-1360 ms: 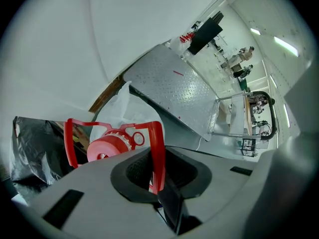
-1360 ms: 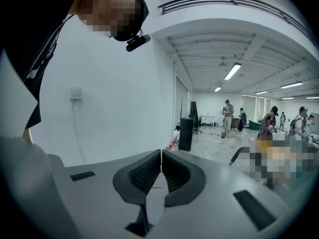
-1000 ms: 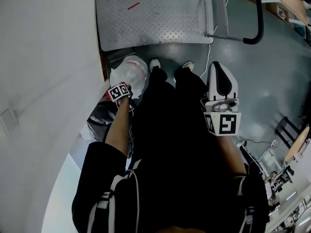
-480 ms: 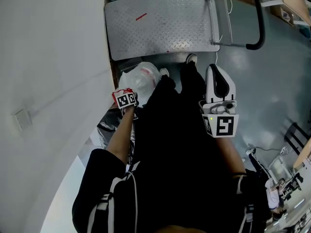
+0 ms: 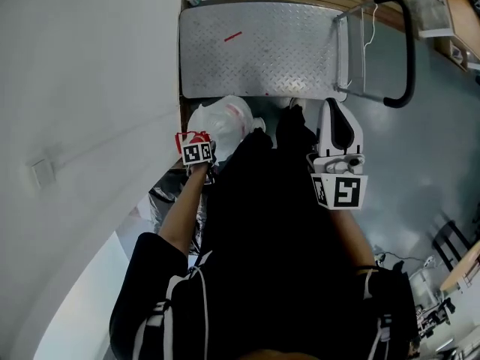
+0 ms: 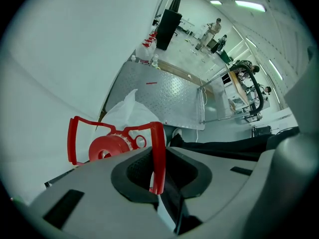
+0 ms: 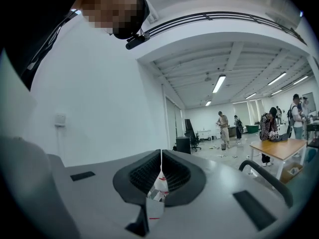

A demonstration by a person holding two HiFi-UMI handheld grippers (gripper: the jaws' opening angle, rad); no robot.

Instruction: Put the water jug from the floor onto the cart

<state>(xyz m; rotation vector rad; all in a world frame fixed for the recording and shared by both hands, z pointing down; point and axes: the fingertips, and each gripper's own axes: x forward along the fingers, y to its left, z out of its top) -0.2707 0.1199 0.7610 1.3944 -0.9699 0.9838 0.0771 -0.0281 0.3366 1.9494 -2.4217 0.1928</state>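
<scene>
Clamping the red handle (image 6: 158, 138) of the water jug (image 5: 223, 118), the left claw (image 6: 158, 176) hangs beside the cart (image 5: 285, 58). The right claw (image 7: 160, 178) is shut, empty. Best land the jug flat, mid-deck.

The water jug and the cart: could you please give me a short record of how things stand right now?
water jug: beside the cart's near edge, not on it
jug handle: red, clamped between the left gripper's jaws
left gripper: shut on the jug handle
right gripper: jaws together, holding nothing
cart: steel deck ahead of the person, no jug on it
task: jug not yet on the cart
</scene>
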